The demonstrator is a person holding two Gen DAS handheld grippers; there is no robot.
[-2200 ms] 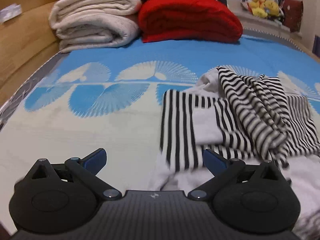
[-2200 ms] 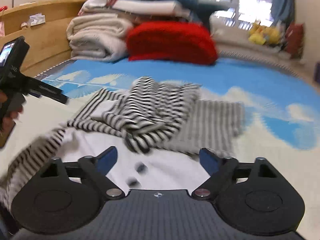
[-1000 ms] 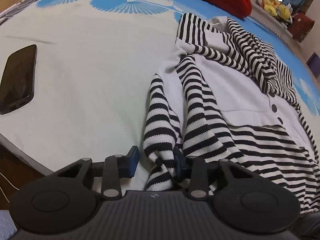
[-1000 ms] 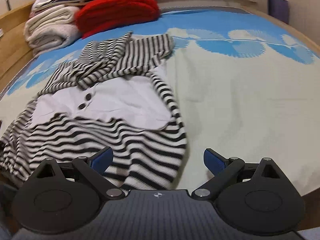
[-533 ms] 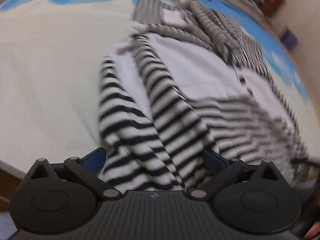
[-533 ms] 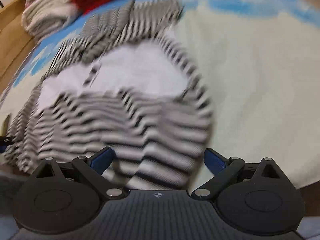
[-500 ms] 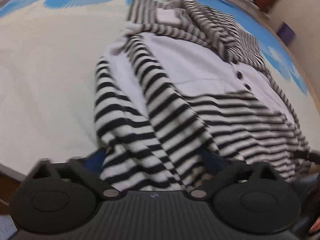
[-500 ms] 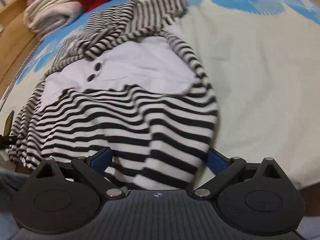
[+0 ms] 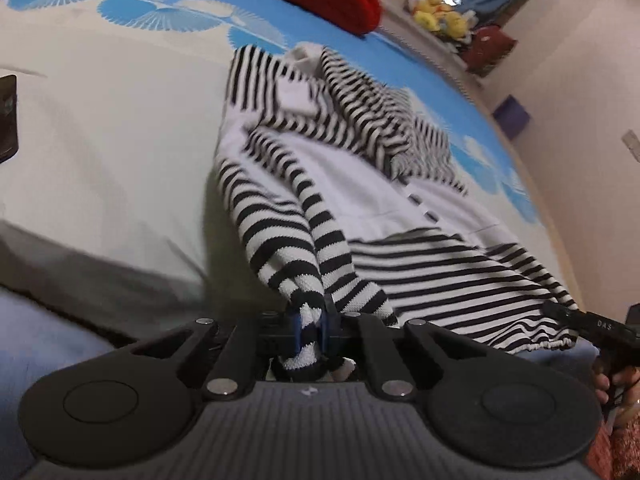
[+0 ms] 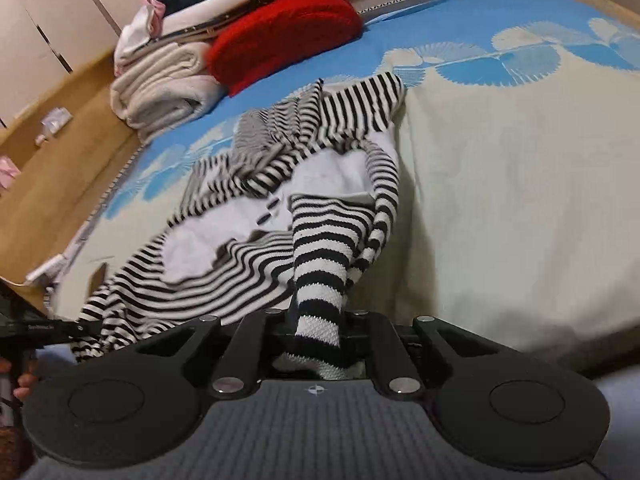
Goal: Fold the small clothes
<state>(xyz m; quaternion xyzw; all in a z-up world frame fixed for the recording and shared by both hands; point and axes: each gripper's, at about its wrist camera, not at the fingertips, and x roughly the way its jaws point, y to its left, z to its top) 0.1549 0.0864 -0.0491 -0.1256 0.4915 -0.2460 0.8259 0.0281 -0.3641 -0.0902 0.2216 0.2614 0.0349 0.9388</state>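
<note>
Both grippers pinch a black-and-white striped knit garment [image 9: 400,208].
The left gripper [image 9: 311,326] and right gripper [image 10: 318,326] are closing on its hem corners over the blue-and-cream bedspread [image 9: 100,140].

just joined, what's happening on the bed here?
A person is folding a black-and-white striped top on the bed, one handheld gripper in each hand. The left gripper and the right gripper each have their jaws closing on a striped corner of the hem nearest the person, with fabric bunched between them. The rest of the top lies spread toward a red blanket and folded cream blankets at the far end. No fold is made yet.
</note>
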